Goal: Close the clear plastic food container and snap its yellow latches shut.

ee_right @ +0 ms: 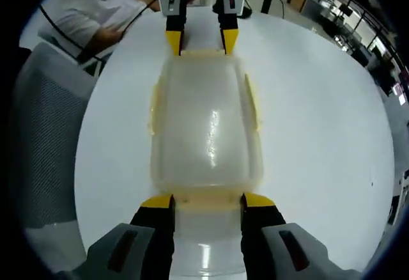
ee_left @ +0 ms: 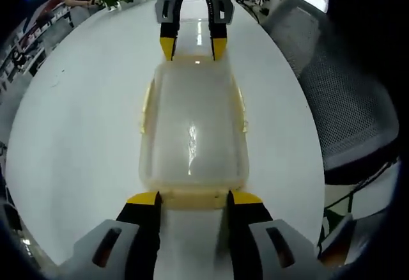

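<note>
Clear container lidded on white bench | I see L claw wide at near end latch | R claw wide at opp. end

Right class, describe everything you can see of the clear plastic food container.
The clear plastic food container is a cloudy, see-through rectangular box with rounded corners, its lid on top. Pale yellow latches run along its long sides and ends. It sits flat on the white table. The left gripper and right gripper face each other from opposite short ends, their yellow-tipped jaws at the end latches. Whether the latches are snapped can't be told.
</note>
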A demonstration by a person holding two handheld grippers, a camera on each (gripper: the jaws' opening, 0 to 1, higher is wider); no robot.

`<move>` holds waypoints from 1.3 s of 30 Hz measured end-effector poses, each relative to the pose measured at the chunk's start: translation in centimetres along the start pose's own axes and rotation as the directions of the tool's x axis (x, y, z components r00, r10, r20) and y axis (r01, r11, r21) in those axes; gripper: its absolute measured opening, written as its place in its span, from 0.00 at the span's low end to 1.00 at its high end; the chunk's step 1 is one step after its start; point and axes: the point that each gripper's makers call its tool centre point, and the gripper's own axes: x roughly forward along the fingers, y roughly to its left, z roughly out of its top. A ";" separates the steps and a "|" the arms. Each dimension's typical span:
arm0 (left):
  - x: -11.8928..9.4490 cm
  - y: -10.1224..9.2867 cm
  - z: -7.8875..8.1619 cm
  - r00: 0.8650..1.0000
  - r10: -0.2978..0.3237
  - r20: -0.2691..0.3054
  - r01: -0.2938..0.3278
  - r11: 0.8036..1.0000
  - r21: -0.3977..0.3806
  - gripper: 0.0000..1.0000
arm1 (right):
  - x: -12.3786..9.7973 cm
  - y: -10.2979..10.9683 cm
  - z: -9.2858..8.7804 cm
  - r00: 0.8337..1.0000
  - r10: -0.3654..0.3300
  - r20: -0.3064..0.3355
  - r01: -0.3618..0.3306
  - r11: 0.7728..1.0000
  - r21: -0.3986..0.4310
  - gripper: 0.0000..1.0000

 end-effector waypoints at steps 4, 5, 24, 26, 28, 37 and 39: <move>0.0 0.1 -0.1 1.000 -0.001 0.004 0.001 1.000 -0.001 0.40 | -0.1 0.1 -0.1 1.000 0.000 0.009 0.001 1.000 -0.031 0.40; 0.0 0.1 -0.2 1.000 0.000 0.007 0.000 1.000 -0.001 0.40 | -0.1 0.1 -0.1 1.000 0.004 0.016 -0.003 0.999 -0.037 0.40; -0.1 -0.1 -0.1 0.996 0.016 0.086 -0.012 0.999 -0.043 0.38 | -0.2 -0.2 0.0 0.993 0.028 0.119 -0.025 0.999 -0.033 0.38; -0.2 0.1 -0.1 0.997 0.014 0.082 -0.011 0.999 -0.039 0.38 | -0.2 -0.3 0.2 0.992 0.026 0.124 -0.023 0.999 -0.029 0.38; -0.4 0.1 -0.2 0.998 0.005 0.067 -0.002 0.999 -0.042 0.37 | -0.3 -0.3 0.4 0.992 0.026 0.125 -0.022 0.999 -0.028 0.38; -1.5 0.0 -0.3 0.999 0.011 0.037 -0.009 0.999 -0.043 0.37 | -1.1 -0.2 1.1 0.992 0.032 0.123 -0.030 0.999 -0.020 0.38; -2.1 0.1 -0.1 0.999 0.015 0.031 -0.014 0.999 -0.041 0.37 | -1.5 -0.2 1.2 0.990 0.034 0.137 -0.033 0.999 -0.013 0.38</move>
